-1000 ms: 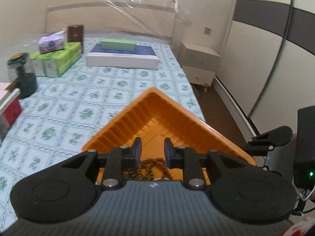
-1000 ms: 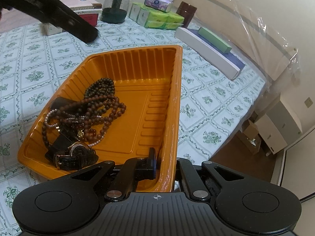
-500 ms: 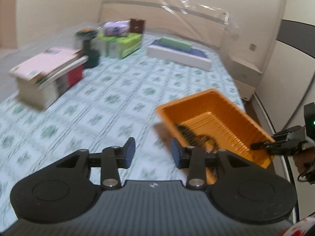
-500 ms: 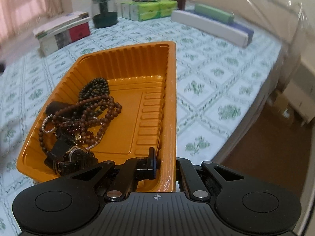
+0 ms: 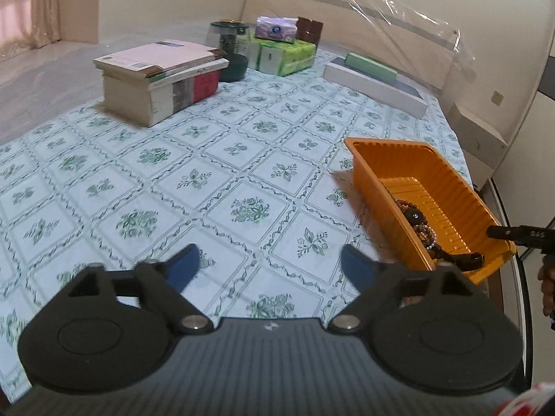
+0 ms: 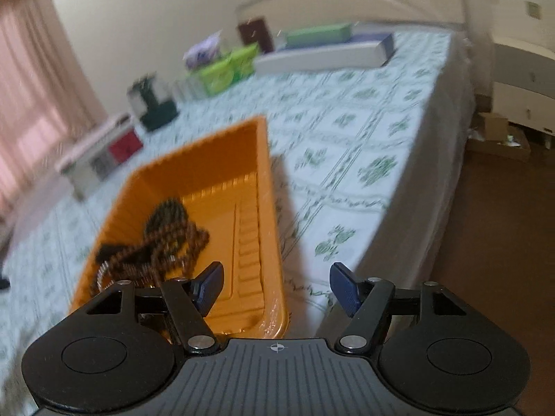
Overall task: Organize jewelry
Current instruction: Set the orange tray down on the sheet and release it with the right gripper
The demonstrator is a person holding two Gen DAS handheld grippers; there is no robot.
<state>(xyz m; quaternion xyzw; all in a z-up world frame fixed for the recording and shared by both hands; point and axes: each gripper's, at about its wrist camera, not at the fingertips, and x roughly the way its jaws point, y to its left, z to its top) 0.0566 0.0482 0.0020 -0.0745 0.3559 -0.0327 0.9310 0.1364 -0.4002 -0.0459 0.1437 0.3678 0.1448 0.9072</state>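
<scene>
Seen from the left wrist camera, the left gripper [image 5: 269,261] stands spread wide over the green-patterned bedcover [image 5: 194,176] at the bottom of the frame, with nothing between its blue pads; its jaws have just been opening. At the right of the frame sits the orange tray [image 5: 367,170], and a tangle of dark bead strings [image 5: 419,223] lies along its floor toward the near end. A black finger of the right gripper [image 5: 520,234] reaches in from the right edge, just beside the tray's near corner. In the upper left, a stack of books [image 5: 159,76] rests on the cover, with a dark green jar [image 5: 230,52] and green tissue packs [image 5: 282,55] behind it, and a long white box [image 5: 374,83] in the upper right.

Next, the right wrist view is blurred. The right gripper [image 6: 275,286] is parted, and its jaws have just been opening. The tray's long right rim [image 6: 269,208] runs up between the two pads without touching either; the left pad hangs over the tray's floor. The beads [image 6: 163,239] lie in the tray's left part, at centre left of the frame.
</scene>
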